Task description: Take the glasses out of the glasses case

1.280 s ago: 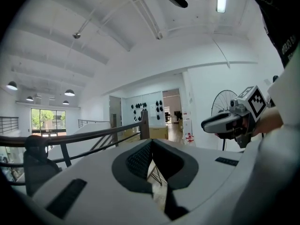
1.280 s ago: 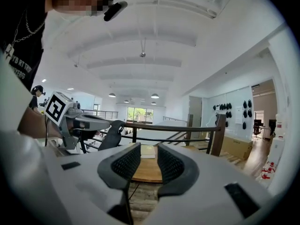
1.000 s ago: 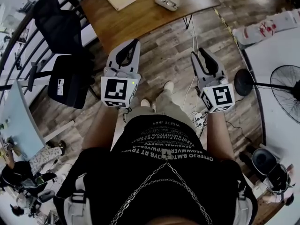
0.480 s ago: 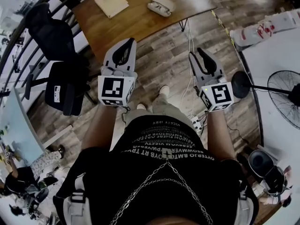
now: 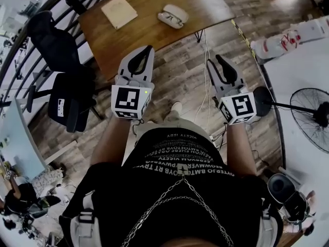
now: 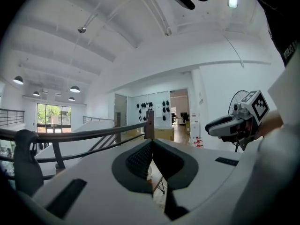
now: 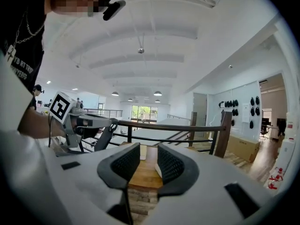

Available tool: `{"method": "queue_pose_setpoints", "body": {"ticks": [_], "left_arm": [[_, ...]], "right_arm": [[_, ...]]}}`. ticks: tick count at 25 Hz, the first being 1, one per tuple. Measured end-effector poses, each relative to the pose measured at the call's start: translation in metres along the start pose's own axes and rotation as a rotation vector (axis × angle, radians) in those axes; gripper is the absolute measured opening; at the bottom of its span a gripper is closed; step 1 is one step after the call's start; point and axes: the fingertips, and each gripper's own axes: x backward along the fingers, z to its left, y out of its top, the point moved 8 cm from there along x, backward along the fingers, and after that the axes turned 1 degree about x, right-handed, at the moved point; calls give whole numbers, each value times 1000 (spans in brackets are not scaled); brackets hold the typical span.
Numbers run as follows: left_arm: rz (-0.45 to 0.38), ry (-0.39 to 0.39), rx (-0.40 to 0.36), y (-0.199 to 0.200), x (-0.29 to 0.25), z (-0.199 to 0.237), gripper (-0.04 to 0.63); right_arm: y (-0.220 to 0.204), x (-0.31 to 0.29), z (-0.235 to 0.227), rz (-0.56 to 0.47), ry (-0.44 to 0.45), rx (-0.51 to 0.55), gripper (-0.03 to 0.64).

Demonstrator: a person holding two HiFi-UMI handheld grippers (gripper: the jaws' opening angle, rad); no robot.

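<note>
— Glasses case (image 5: 172, 16), where does it sit?
— On the wooden worktop (image 5: 149, 32), lid open, with what looks like the glasses (image 5: 169, 19) inside, near a tan notepad (image 5: 119, 9). Only the head view shows that. Both grippers are well short of it, over the plank floor (image 5: 180, 81).
— And the gripper views?
— The left gripper view shows the left gripper (image 6: 150, 143) with its fingers (image 6: 136, 161) meeting at the tips, nothing held. The right gripper view shows the right gripper (image 7: 147, 150) with its fingers apart and opening, only worktop seen through the gap. Each also catches the other gripper beside it and a dark railing (image 7: 164, 127) ahead.
— How are the arms held?
— Both forearms reach forward side by side from the waist, grippers pointing nearly level toward the worktop.
</note>
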Motion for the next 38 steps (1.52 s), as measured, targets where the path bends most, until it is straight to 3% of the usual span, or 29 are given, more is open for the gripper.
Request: {"method": "queue_pose_setpoints", "body": {"ticks": [20, 32, 38], "left_arm": [[28, 180, -19, 7, -31, -14, 25], [2, 240, -55, 18, -18, -28, 25], [11, 234, -74, 14, -15, -28, 25]], "right_arm": [[-7, -36, -55, -49, 174, 36, 121], [-13, -21, -57, -82, 163, 1, 121], [-16, -18, -50, -73, 148, -9, 121]]}}
